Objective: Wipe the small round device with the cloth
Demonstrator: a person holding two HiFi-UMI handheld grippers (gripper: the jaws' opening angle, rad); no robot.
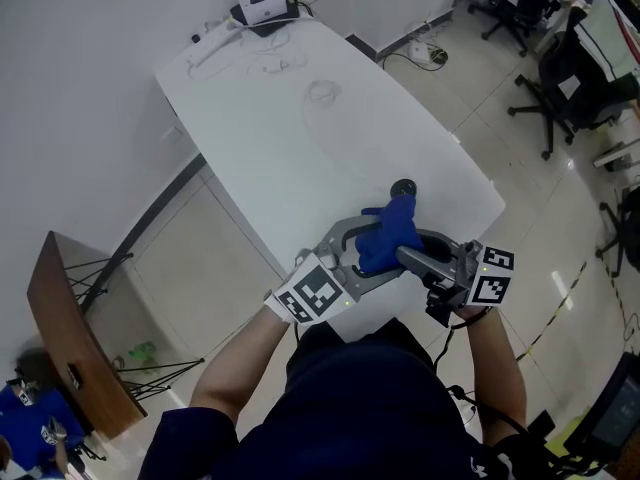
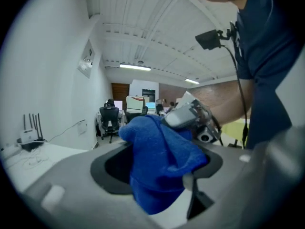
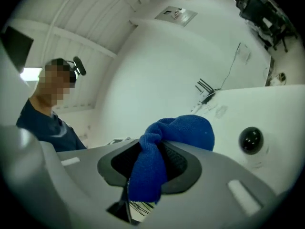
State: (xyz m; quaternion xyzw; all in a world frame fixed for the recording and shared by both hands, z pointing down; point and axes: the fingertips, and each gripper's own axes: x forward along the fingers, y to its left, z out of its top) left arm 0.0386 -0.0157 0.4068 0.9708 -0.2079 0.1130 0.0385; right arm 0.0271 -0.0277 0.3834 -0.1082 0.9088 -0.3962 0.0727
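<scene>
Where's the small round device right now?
The small round device sits on the white table, toward its near end in the head view, just beyond the blue cloth.

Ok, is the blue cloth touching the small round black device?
No, the blue cloth is clamped in the right gripper's jaws, with bare white table between it and the small round black device.

Office, probably, swivel chairs, white table, router

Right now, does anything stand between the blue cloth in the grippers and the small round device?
Nothing visible does. The blue cloth, pinched by the right gripper, is above the white table; the round device sits just beyond it, bare tabletop between.
</scene>
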